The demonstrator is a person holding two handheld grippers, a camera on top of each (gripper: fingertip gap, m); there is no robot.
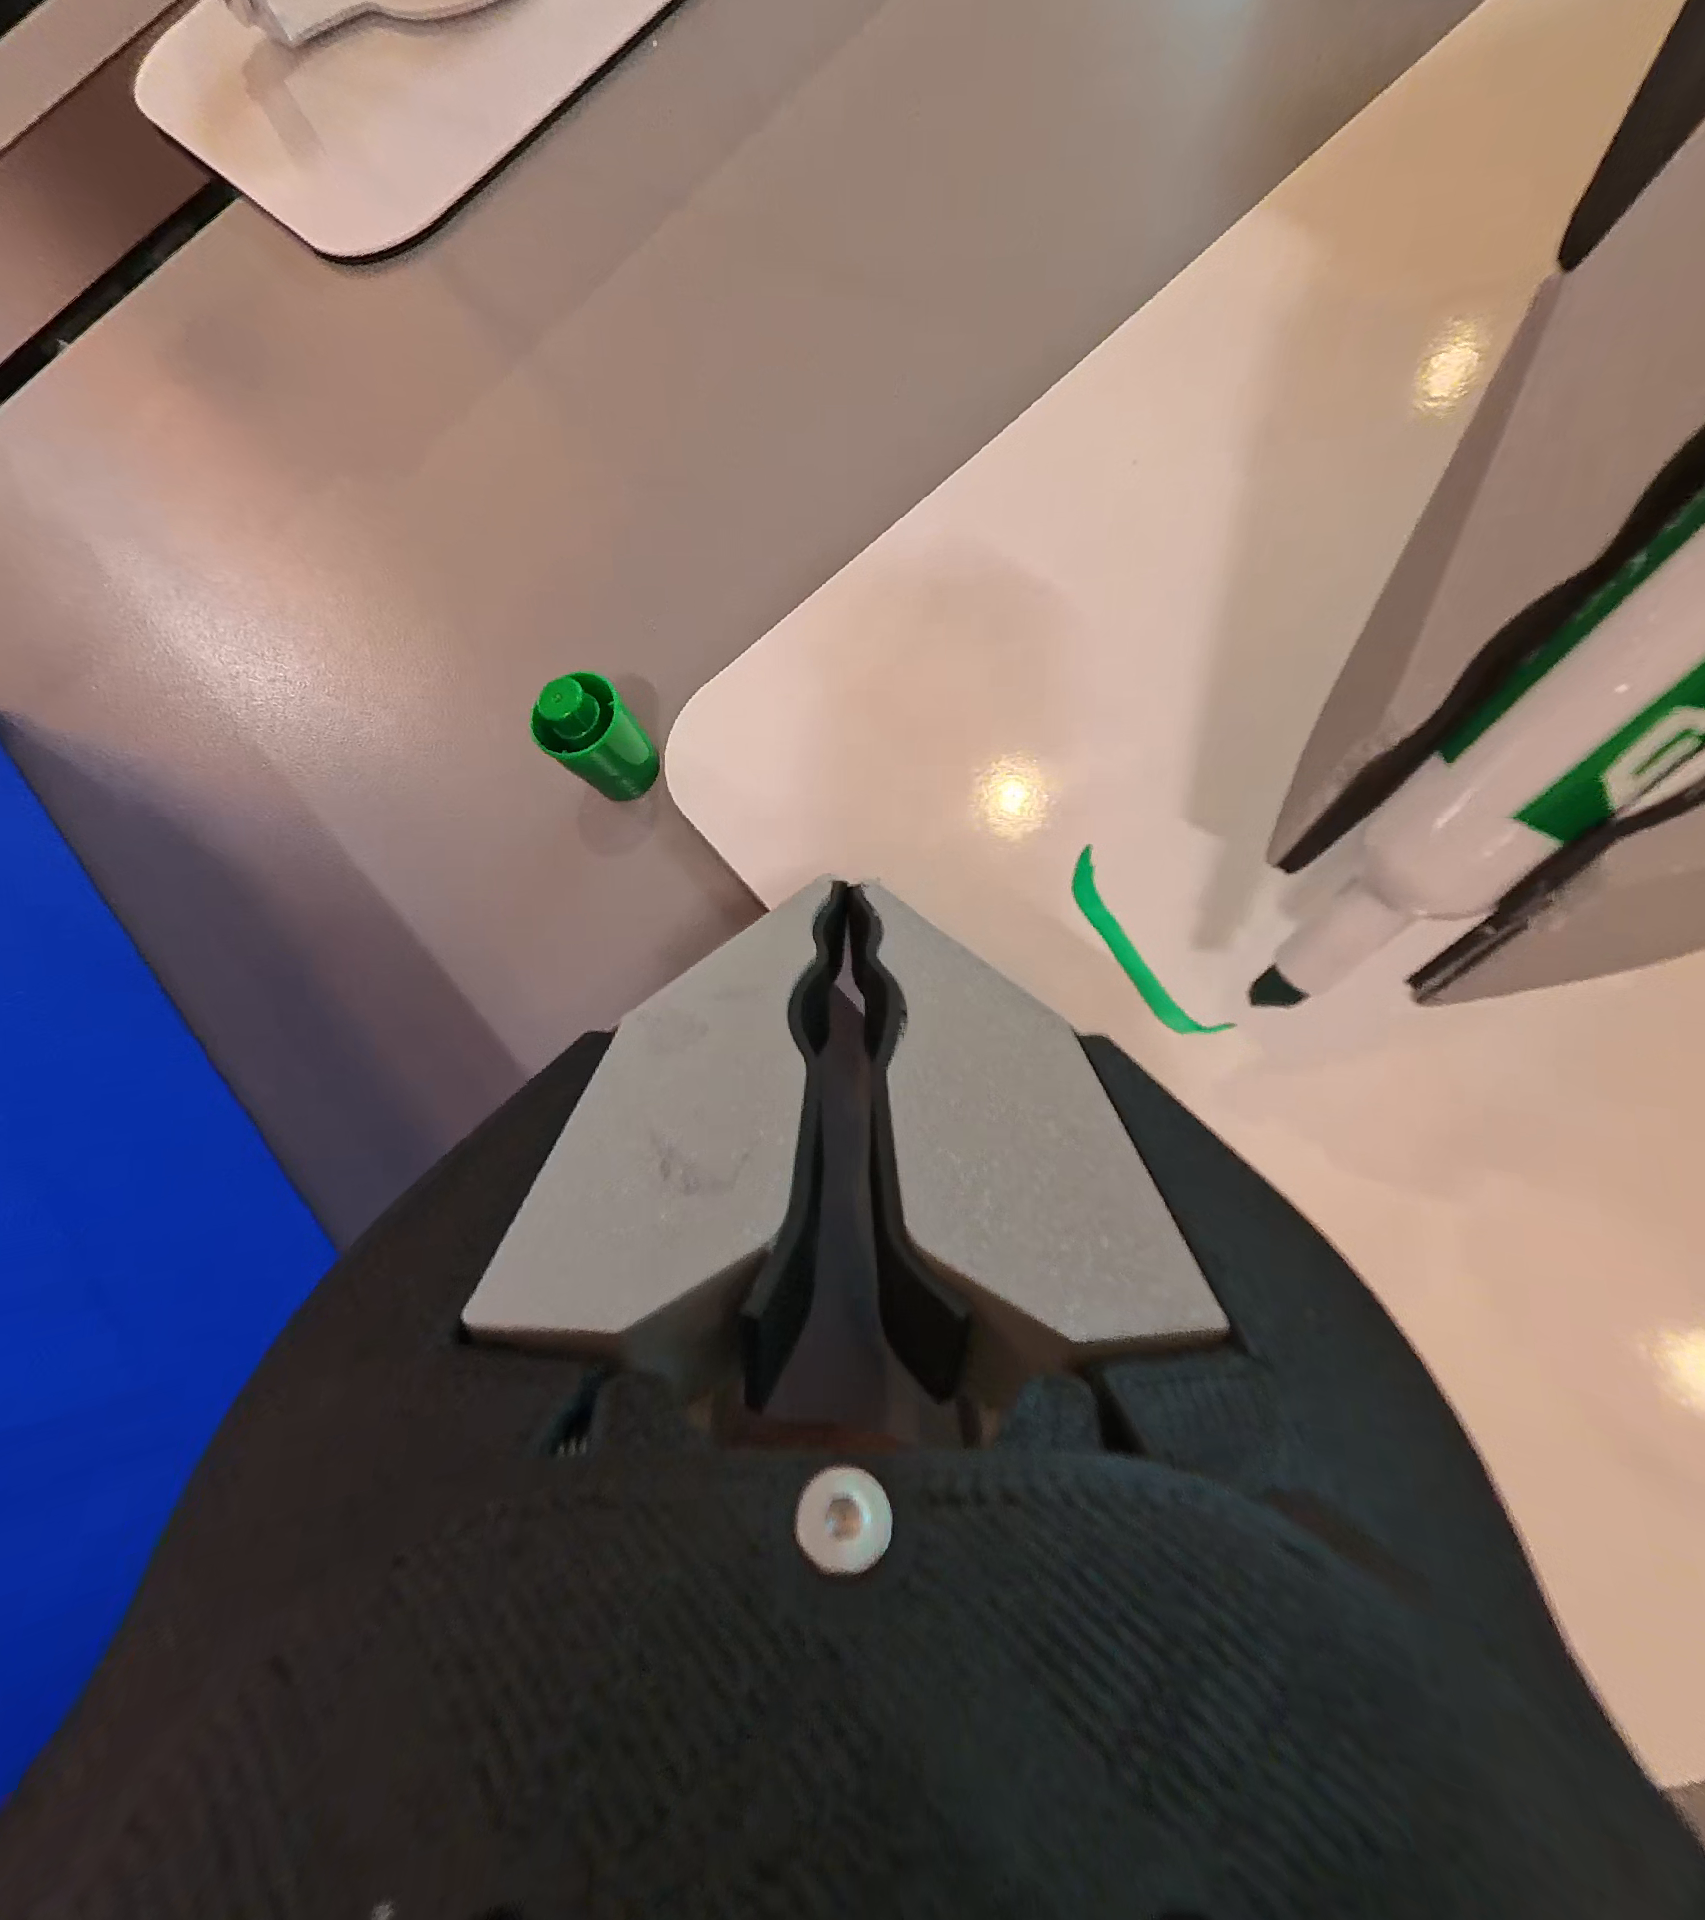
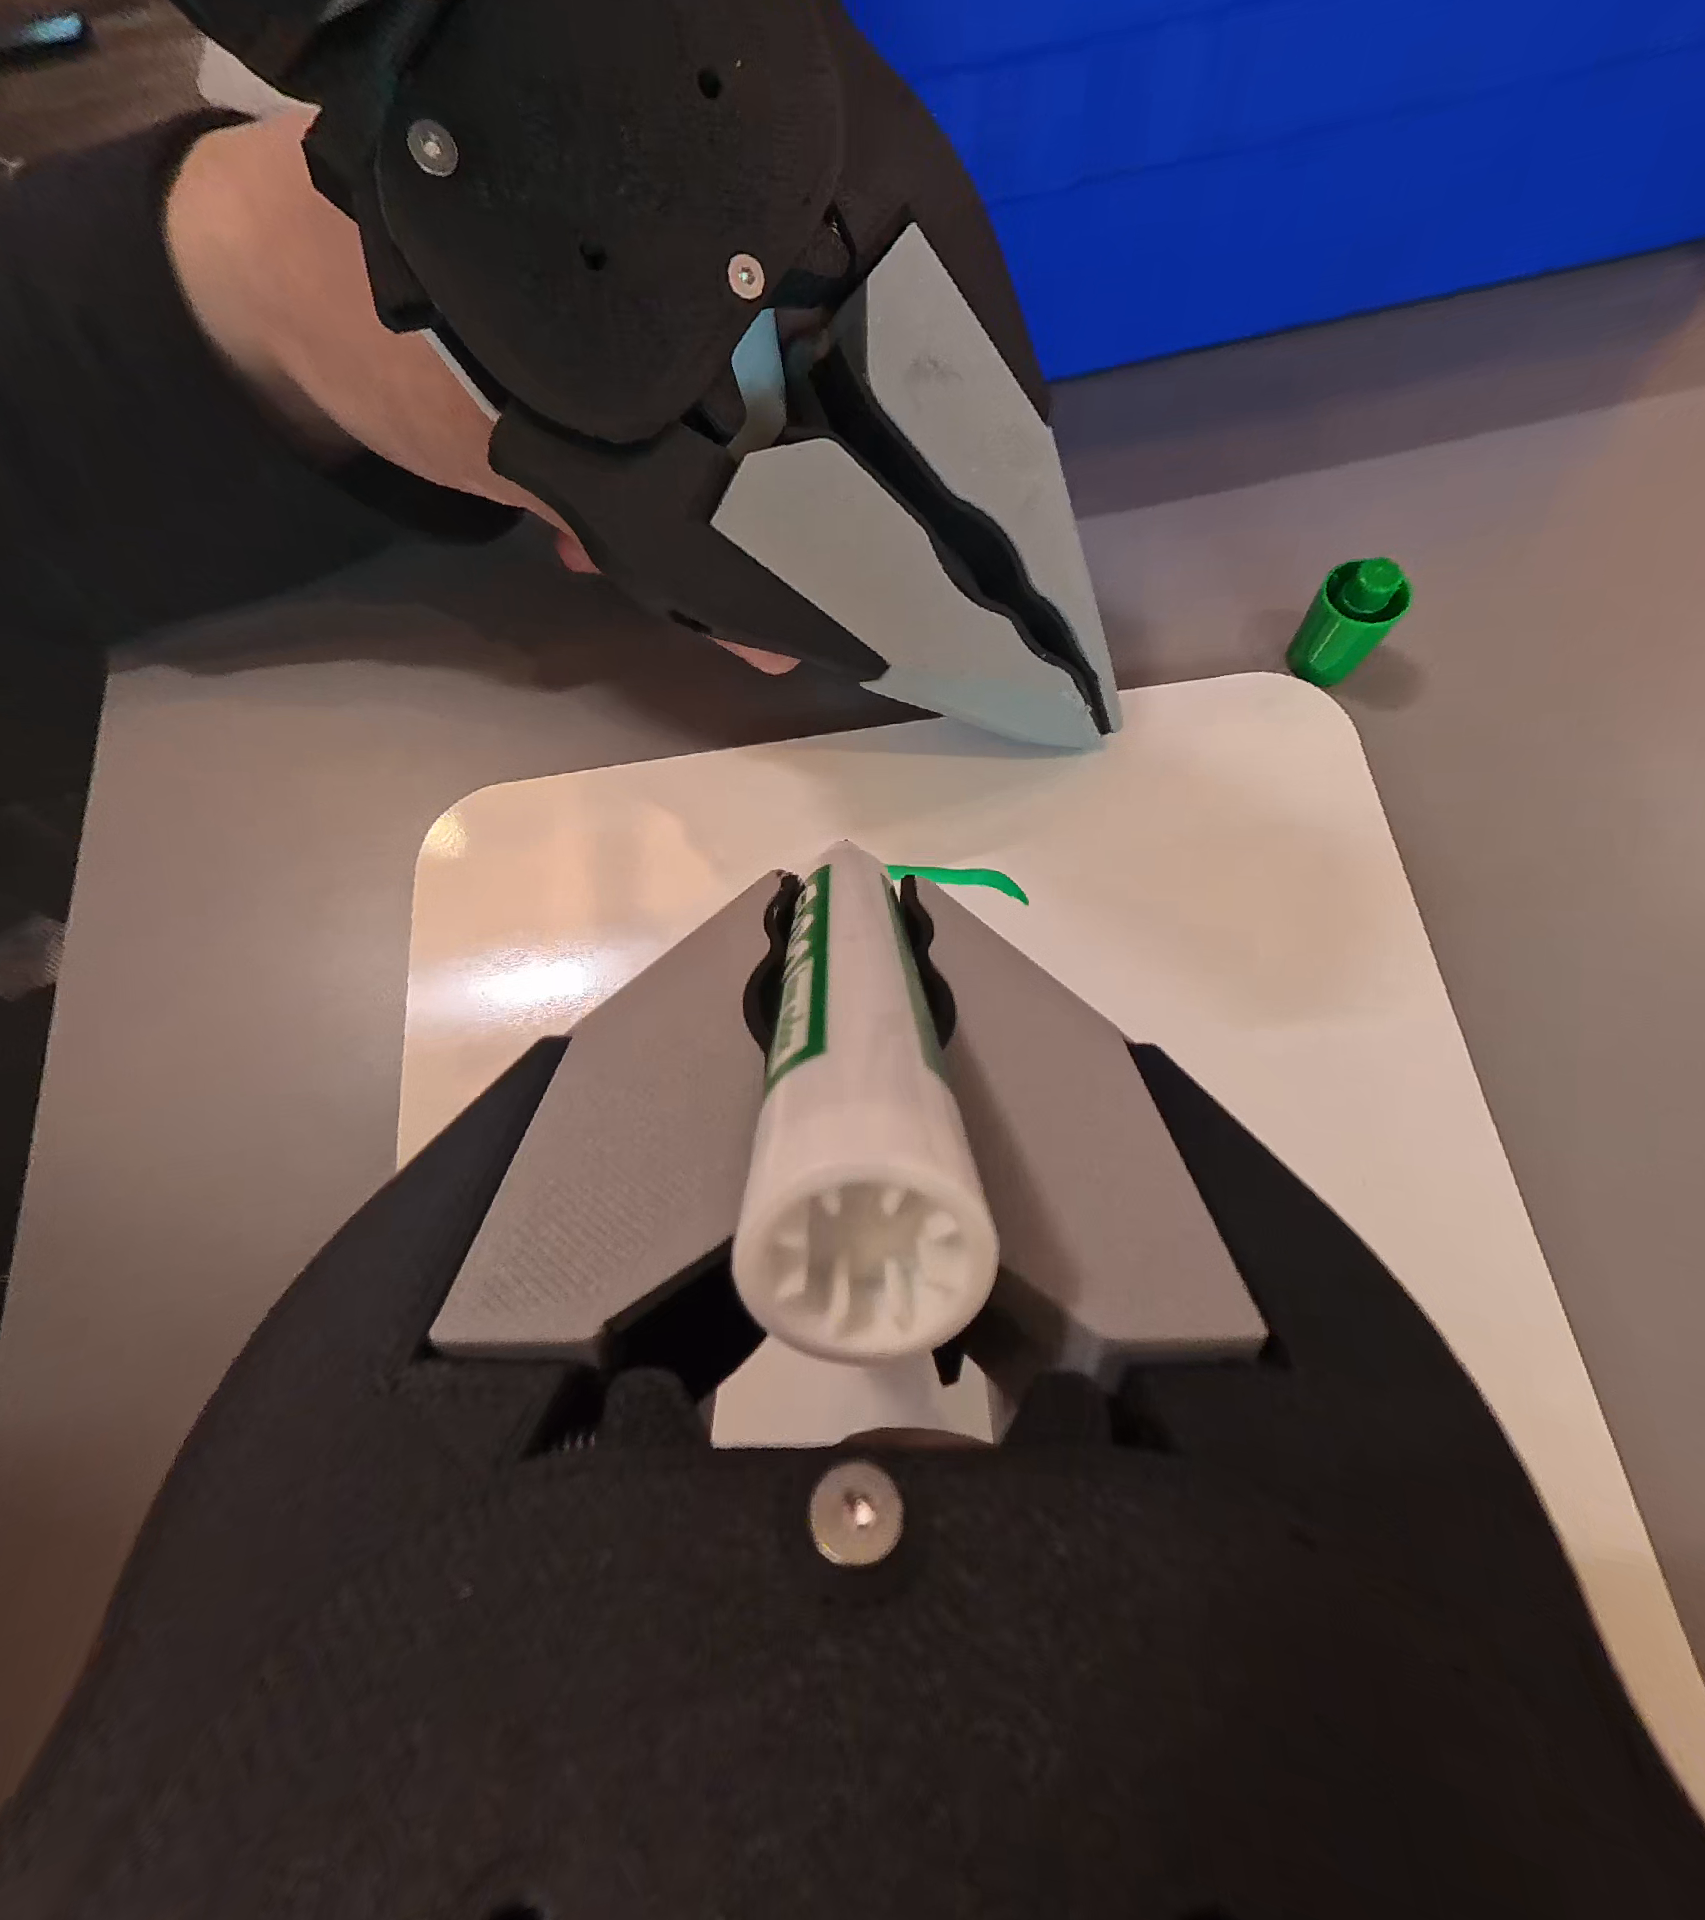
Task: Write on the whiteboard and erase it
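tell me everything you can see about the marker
The marker is a white plastic barrel with a green label band and a dark tip. Uncapped, it is clamped lengthwise in the right gripper, tilted down, tip at the whiteboard beside a short green stroke. Its hollow ribbed rear end faces the right wrist camera.

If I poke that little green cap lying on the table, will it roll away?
Probably a bit. The green cap is a small round tube lying on its side on the smooth table, so a sideways nudge would likely set it rolling. It looks like thin hollow plastic, so it is probably very light and may skid too. It lies close to the whiteboard corner, which might stop it.
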